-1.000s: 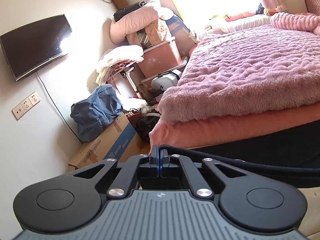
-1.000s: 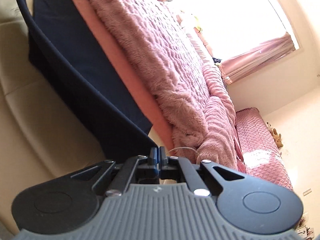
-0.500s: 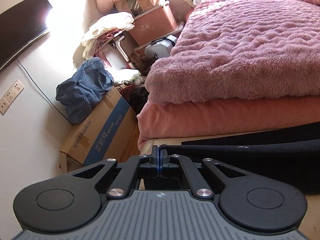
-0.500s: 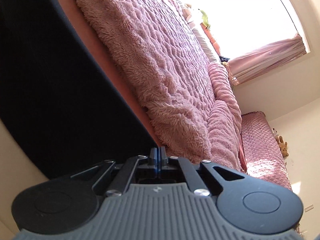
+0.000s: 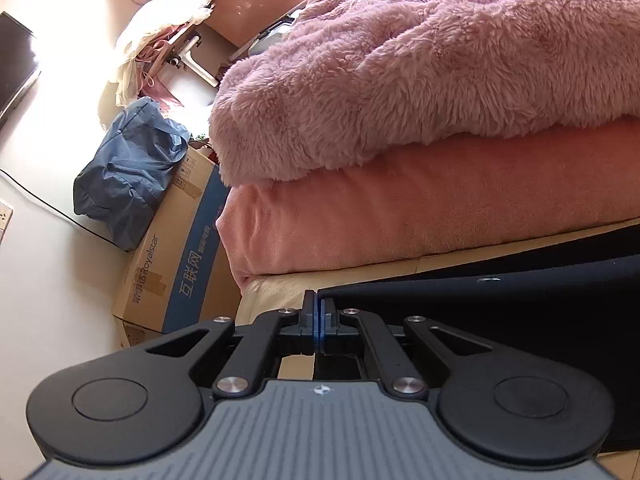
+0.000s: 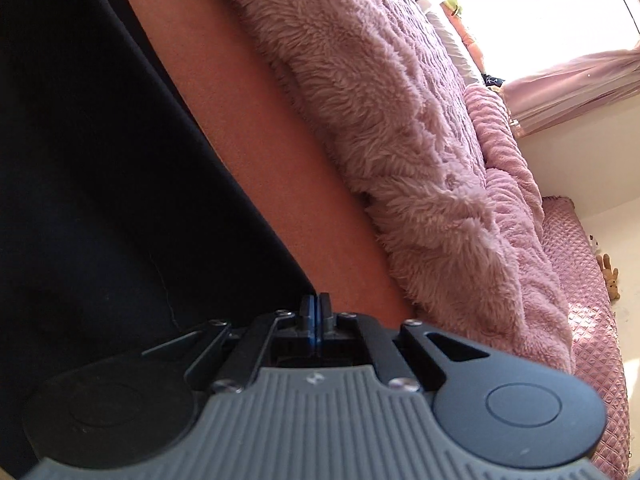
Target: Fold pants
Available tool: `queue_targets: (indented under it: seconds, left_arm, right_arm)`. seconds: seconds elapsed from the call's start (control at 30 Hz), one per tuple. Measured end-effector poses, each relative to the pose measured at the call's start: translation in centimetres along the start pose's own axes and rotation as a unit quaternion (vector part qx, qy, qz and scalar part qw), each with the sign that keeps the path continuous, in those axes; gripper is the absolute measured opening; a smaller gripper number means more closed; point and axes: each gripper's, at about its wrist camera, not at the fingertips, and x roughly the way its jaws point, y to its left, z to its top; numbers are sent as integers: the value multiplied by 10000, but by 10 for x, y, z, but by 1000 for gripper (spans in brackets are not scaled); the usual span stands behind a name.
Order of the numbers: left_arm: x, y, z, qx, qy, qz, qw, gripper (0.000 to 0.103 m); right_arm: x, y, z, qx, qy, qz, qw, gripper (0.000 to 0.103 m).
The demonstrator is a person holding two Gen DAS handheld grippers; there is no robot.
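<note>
The dark navy pants (image 5: 500, 304) stretch to the right from my left gripper (image 5: 319, 300), which is shut on their corner just above the cream surface (image 5: 272, 292). In the right wrist view the same pants (image 6: 100, 200) fill the left half of the picture, and my right gripper (image 6: 315, 300) is shut on their edge. The cloth hangs taut between the two grippers. A second dark layer (image 5: 560, 242) lies flat behind the held edge. Most of the pants' length is hidden.
A fluffy pink blanket (image 5: 440, 60) over a salmon-pink folded cover (image 5: 420, 208) lies close ahead. Left of the bed stand a cardboard box (image 5: 176, 256), a blue bag (image 5: 128, 176) and a pile of storage. A pink quilted sofa (image 6: 588, 300) is at the far right.
Both grippers have come down and forward toward the bed with the pants held. The blankets loom larger, and the held edge now lies low over the cream surface.
</note>
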Motion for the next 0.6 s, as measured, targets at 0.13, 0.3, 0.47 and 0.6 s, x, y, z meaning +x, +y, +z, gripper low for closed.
queue_targets:
  seconds: [0.13,0.3,0.47,0.6]
  left_arm:
    - [-1,-1,-1,128,-67,30,9999,0]
    - [-16,12,4,129,-247,-26,9996,0]
    - [-4,6,16,112,-131,-26,9998,0]
    - [2,2,21,83,-123,-37,9999,0]
  right_arm:
    - [-2,4,-5,-5,-56,-46,10000,0]
    - [-13,-10,-6,188,-299,-256,9990,0]
    - [10,-3,4,192,-90,-143,9997,0]
    - [21,4,5,321,6,-115,9994,0]
